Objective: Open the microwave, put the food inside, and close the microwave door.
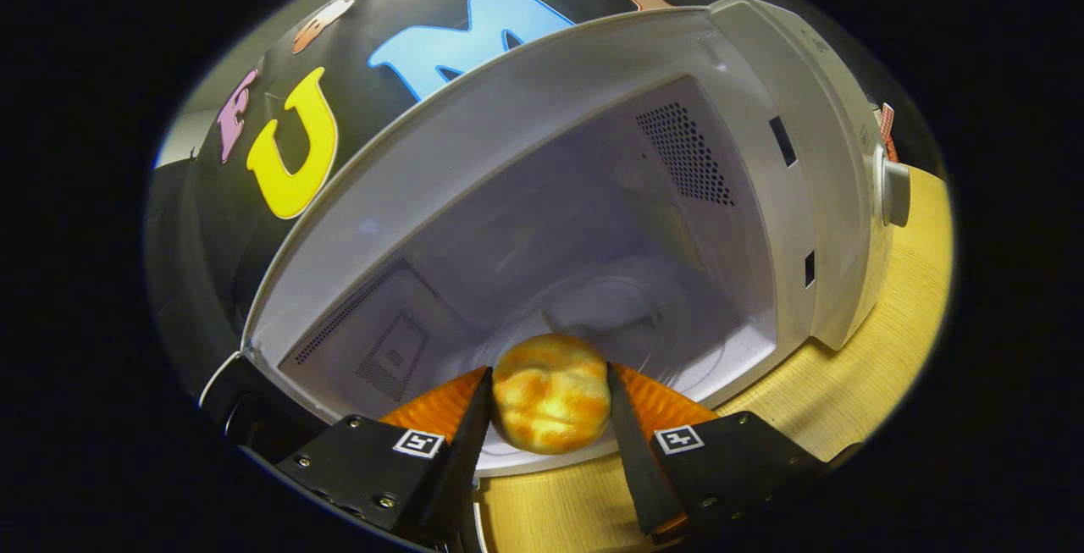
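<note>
A golden-brown bun [550, 394] sits between my two black fingers, and both press on its sides, so my gripper [549, 384] is shut on it. The bun hangs at the front opening of the white microwave [804, 113], just over its lower front lip. The microwave's cavity [542, 223] is open and tilted in this view. Its pale glass turntable [627, 316] lies just beyond the bun. The dark open door [246, 405] shows to the left of my fingers, seen edge-on.
The microwave stands on a light wooden table [881, 350], which runs to the right and under my fingers. A round control knob [894, 190] juts from the microwave's right front panel. Vent grilles mark the cavity's side walls.
</note>
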Tool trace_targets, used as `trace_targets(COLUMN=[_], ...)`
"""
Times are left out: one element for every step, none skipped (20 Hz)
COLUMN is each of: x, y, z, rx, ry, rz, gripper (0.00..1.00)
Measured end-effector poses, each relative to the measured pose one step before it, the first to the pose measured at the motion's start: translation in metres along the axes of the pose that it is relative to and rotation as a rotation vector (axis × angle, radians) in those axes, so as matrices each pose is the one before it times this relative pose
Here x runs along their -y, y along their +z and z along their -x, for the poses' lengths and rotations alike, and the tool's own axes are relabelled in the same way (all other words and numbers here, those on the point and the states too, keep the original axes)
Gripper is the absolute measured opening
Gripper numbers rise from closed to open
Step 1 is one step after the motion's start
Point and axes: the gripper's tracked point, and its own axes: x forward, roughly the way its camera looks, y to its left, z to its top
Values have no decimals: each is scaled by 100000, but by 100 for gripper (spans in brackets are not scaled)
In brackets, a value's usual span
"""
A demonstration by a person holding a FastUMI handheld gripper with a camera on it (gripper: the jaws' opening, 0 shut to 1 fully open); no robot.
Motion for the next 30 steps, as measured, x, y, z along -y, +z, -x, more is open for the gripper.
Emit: trace_targets(x=[389, 401, 208, -117, 17, 92, 40, 43, -168, -249, -368, -412, -513, -552, -528, -471, -390, -457, -319, -227, -43, -95, -249, -326, -407, -333, -480, -511, -660, -732], y=[-196, -29, -38, 67, -177, -82, 451, 6, 240, 253, 327, 420, 422, 515, 705, 806, 795, 691, 679, 676, 702, 661, 663, 622, 591, 332, 374, 329, 353, 147], z=[-271, -233, -130, -65, -154, 62, 107, 306, 447, 611, 726, 884, 1073, 1223, 1323, 1413, 1361, 1460, 1535, 1513, 1444, 1482, 1389, 1360, 1335, 1268, 1223, 1176, 1131, 1076], rx=[-197, -171, -150, 131, -316, -115, 130, 260, 560, 401, 511, 557, 505, 861, 1316, 1834, 1557, 960, 980, 1131, 1321, 1409, 1406, 1404, 1103, 498, 424, 432, 621, 209], ry=[-1894, -1396, -1067, 155, -422, -412, -389, -488, 334, 894, 1257, 1267, 1691, 1931, 1660, 1481, 1457, 1722, 1444, 735, 435, 361, 948, 1277, 1186, 1153, 1390, 1358, 1605, 1959], rz=[137, 1, -96, -676, -549, -119, 356, 1048, 1451, 1425, 1477, 1604, 1746, 2213, 2571, 2116, 1268, 833, 634, 1563, 2250, 2070, 1717, 1694, 1972, 2112, 2035, 1664, 1177, 1334], gripper=[76, 78, 78, 79, 80, 83, 94, 98, 98, 98, 98, 98, 98, 98, 98, 98, 98, 98, 98, 98, 98, 98, 98, 97, 97, 97, 97, 97, 97, 97])
